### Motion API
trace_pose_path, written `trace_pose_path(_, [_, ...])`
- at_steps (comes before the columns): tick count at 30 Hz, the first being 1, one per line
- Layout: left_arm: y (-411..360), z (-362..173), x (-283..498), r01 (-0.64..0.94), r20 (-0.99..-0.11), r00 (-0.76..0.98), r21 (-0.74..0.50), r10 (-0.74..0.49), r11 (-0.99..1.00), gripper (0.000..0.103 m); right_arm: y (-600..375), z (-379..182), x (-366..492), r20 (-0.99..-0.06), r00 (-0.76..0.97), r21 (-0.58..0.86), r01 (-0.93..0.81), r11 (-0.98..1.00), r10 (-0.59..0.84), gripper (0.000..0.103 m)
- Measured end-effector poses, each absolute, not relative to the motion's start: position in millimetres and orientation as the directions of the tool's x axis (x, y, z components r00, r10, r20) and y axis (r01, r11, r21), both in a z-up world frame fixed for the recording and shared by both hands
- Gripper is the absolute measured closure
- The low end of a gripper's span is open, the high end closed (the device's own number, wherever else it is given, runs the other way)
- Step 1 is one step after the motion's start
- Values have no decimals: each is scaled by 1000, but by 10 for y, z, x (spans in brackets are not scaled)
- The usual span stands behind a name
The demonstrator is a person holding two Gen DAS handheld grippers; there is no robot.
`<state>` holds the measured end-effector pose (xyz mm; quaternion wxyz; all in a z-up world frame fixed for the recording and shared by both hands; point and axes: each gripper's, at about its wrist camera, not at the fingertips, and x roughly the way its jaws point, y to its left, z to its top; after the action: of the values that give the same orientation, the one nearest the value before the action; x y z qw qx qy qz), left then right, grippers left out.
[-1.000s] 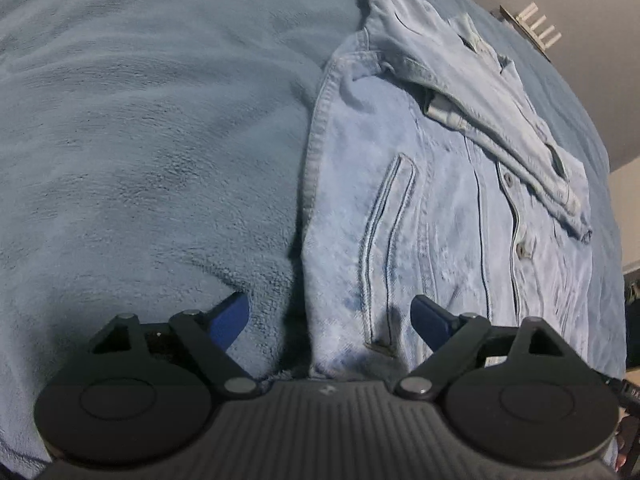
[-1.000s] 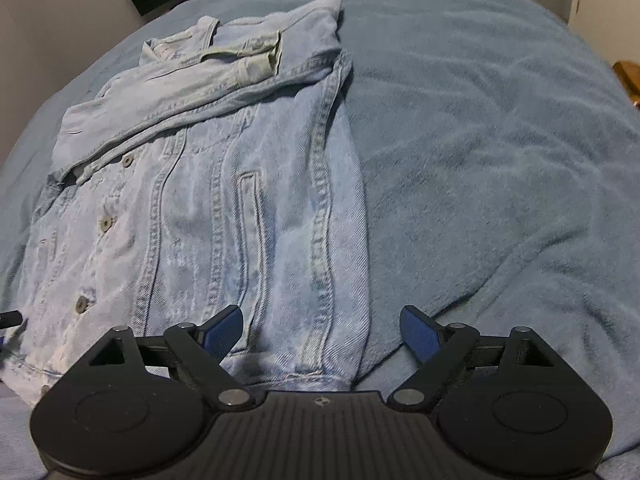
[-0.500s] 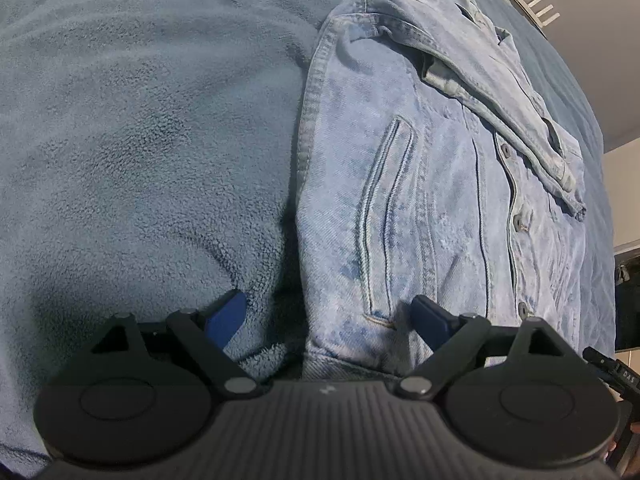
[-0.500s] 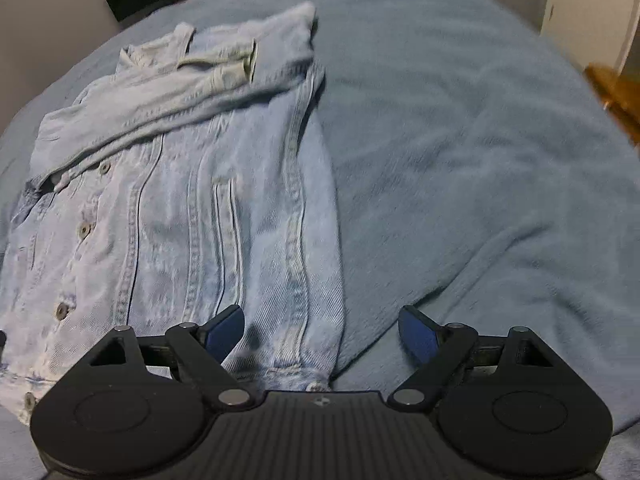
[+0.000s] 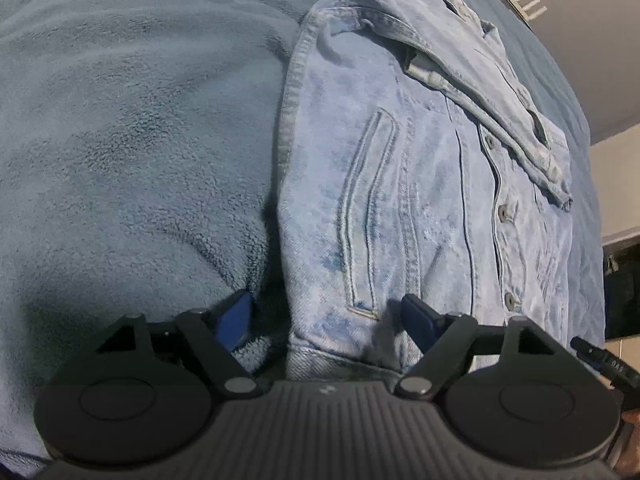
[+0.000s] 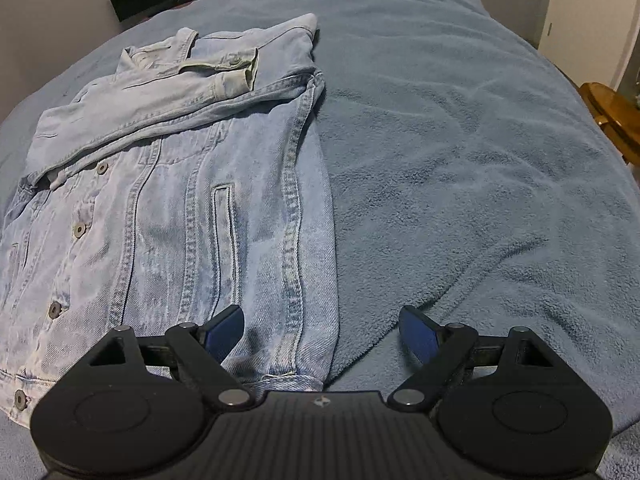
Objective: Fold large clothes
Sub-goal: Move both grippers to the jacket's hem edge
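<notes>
Two wrist fisheyes, close and steeply downward over opposite hem corners of one denim jacket (image 5: 420,184) (image 6: 192,208).

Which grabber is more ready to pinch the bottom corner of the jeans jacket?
Probably the left gripper. Its jaws are closing with the corner of the light blue denim jacket between them. The right gripper straddles its own corner too, jaws wide.

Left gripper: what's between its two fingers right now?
The denim jacket's bottom corner and a strip of blue blanket beside it. The left gripper's fingers are closing but not yet pressing the cloth. Shows in the left wrist view.
</notes>
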<state>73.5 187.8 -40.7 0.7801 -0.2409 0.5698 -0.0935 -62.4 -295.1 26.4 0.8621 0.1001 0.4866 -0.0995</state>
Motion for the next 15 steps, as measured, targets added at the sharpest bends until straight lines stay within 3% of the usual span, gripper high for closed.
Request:
trace_pose_path(5, [1977,-390,708,-157,-811,380,-531,-446,833,28,-3002,188,-585,-880,475,136,273,952,-10,17])
trace_pose_path(10, [2082,-354,682,-163,-754,426,-607,-499,778,28,-3161,-7,-525,-899,405,306,313,899,165,20])
trace_pose_path(15, [2060,-389,685,-160,-768,395,-597,-503,786,28,-3202,-106,-523,-900,373,360,349,865,224,26])
